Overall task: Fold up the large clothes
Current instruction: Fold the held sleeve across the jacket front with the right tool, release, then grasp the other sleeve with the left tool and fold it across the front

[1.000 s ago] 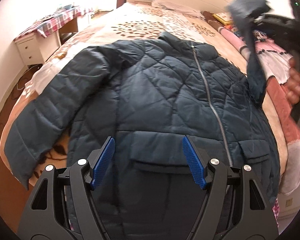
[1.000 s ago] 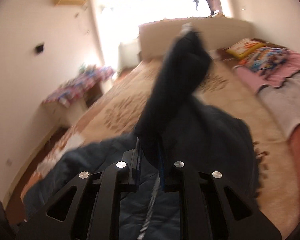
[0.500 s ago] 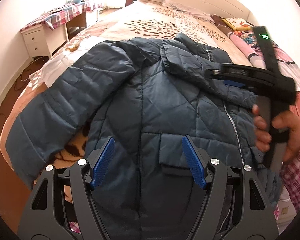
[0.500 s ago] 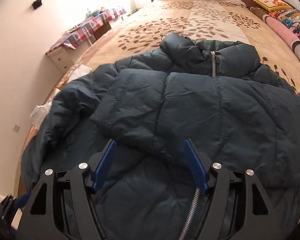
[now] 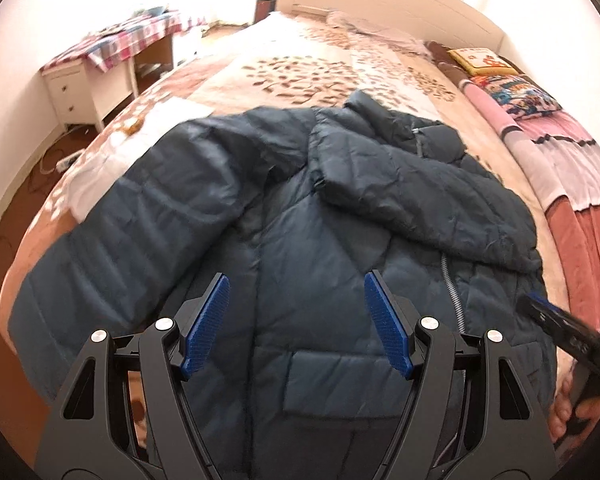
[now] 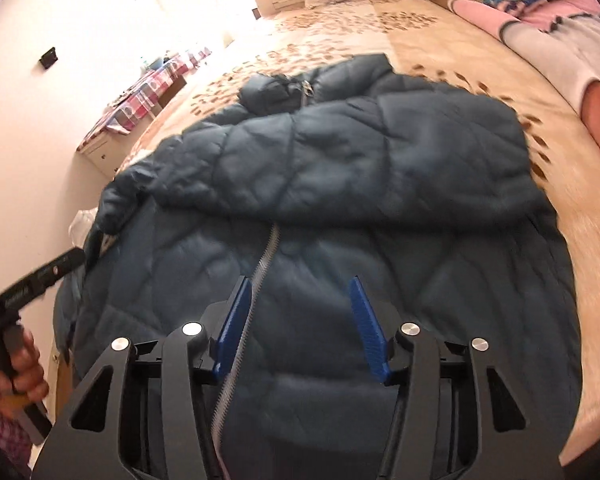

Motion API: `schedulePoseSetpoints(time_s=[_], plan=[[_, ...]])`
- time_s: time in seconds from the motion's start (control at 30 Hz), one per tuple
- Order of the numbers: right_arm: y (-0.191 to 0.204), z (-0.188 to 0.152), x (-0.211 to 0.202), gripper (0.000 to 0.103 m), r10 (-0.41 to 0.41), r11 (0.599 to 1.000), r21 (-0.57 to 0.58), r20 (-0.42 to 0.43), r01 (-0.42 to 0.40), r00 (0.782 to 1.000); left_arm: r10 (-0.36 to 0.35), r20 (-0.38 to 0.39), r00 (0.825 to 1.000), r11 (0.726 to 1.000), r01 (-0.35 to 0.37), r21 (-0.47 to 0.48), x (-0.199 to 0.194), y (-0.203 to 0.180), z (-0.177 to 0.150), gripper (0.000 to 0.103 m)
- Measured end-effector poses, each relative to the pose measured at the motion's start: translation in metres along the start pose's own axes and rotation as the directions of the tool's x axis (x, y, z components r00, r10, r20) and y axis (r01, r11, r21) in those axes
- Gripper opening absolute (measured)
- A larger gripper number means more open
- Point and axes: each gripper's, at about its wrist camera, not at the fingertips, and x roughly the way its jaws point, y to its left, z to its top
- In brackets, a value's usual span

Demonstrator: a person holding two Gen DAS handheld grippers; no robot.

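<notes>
left tool (image 5: 296,324) open, jacket (image 5: 340,240) hem cut off

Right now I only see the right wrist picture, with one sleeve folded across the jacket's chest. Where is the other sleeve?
Observer: The other sleeve lies unfolded, stretched out across the bed toward its left edge.
Operator: And the other grabber, is it holding anything?
Observer: No. The left gripper is open above the jacket front, with nothing between its fingers.
Operator: What's right by it?
Observer: A pocket flap on the jacket's lower front, between its two fingers in that view.
</notes>
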Motion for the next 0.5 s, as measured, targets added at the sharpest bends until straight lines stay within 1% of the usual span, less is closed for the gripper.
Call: schedulePoseSetpoints(time_s=[0.07,0.13,0.23,0.33,0.37,0.43,0.47,0.5], plan=[[-0.006,-0.012,-0.005,0.051,0.001,1.000,0.007,-0.009,-0.001,1.000,0.018,-0.013,1.000,0.999,-0.019,-0.032,-0.002,0.010,-0.010,0.069],[-0.008,-0.021,-0.008,0.051,-0.002,1.000,0.008,-0.014,0.002,1.000,0.045,-0.033,0.998,0.996,-0.047,-0.078,-0.005,0.029,-0.024,0.070],[-0.010,-0.033,-0.009,0.051,-0.003,1.000,0.024,-0.030,0.004,1.000,0.109,-0.056,0.992,0.984,-0.116,-0.138,-0.014,0.064,-0.044,0.070],[-0.009,-0.040,-0.009,0.051,0.003,0.999,0.035,-0.042,-0.001,0.999,0.166,-0.062,0.984,0.964,-0.175,-0.198,-0.028,0.100,-0.060,0.070],[-0.008,-0.041,-0.010,0.051,0.005,0.999,0.034,-0.045,-0.003,0.999,0.166,-0.067,0.984,0.956,-0.177,-0.235,-0.033,0.114,-0.066,0.070],[-0.004,-0.043,-0.009,0.051,0.007,1.000,0.026,-0.050,-0.005,0.999,0.145,-0.073,0.987,0.938,-0.160,-0.306,-0.038,0.133,-0.074,0.070],[0.000,-0.044,-0.008,0.051,0.005,1.000,0.018,-0.054,-0.004,0.999,0.131,-0.074,0.989,0.924,-0.149,-0.352,-0.040,0.143,-0.078,0.070],[0.003,-0.045,-0.008,0.051,0.005,1.000,0.012,-0.057,-0.004,0.998,0.108,-0.072,0.992,0.903,-0.128,-0.411,-0.041,0.154,-0.082,0.070]])
